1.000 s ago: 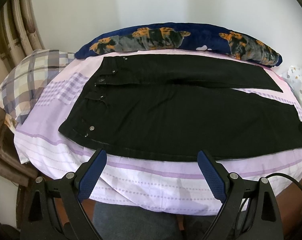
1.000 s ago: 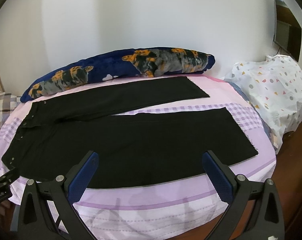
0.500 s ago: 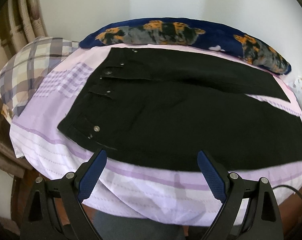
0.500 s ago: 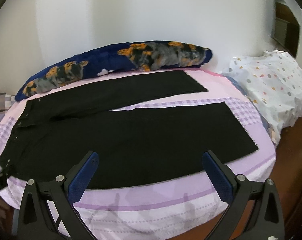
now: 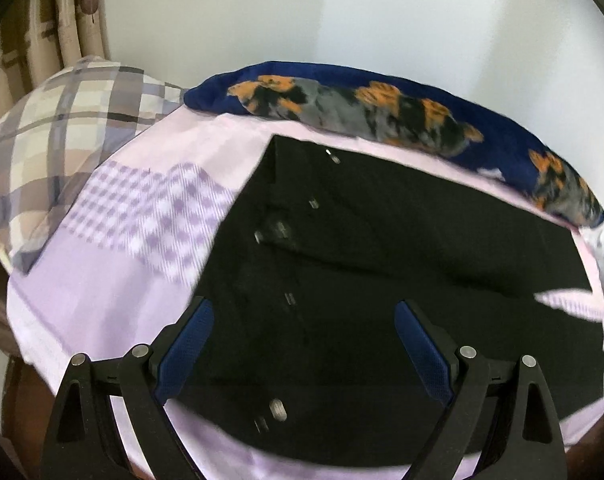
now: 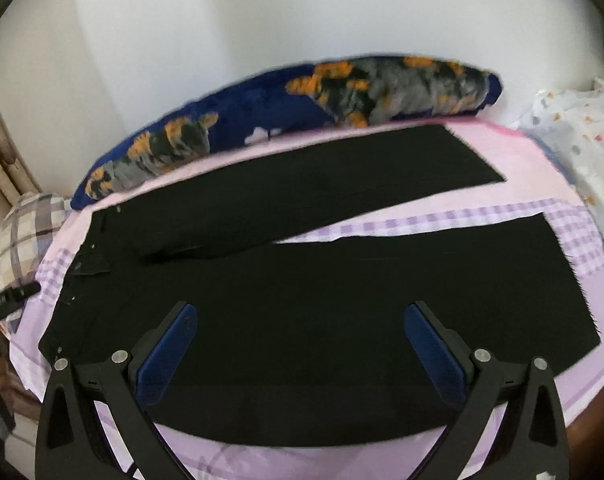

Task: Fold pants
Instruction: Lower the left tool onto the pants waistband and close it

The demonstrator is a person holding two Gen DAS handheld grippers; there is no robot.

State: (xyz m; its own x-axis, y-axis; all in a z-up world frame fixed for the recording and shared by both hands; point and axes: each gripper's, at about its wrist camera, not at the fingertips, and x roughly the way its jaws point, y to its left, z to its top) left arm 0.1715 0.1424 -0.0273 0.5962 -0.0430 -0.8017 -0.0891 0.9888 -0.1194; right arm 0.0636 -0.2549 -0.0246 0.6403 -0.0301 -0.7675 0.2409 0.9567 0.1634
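Black pants (image 5: 382,280) lie flat on a lilac bedsheet (image 5: 114,280), waistband to the left and both legs spread to the right. My left gripper (image 5: 304,344) hangs open just above the waistband end, its blue pads (image 5: 186,348) wide apart with nothing between them. In the right wrist view the pants (image 6: 342,300) show their full length, the far leg angled away from the near one. My right gripper (image 6: 302,348) is open over the near leg, empty. The left gripper's tip (image 6: 6,300) shows at the left edge of that view.
A navy pillow with orange and grey print (image 5: 402,116) runs along the wall behind the pants. A plaid pillow (image 5: 54,136) sits at the left end, a white spotted cloth (image 6: 582,152) at the right. The sheet (image 6: 302,460) drops off at the near edge.
Both grippers have moved forward and lower over the pants. The left one now hovers over the waistband, the right one over the near leg. Both stay open.
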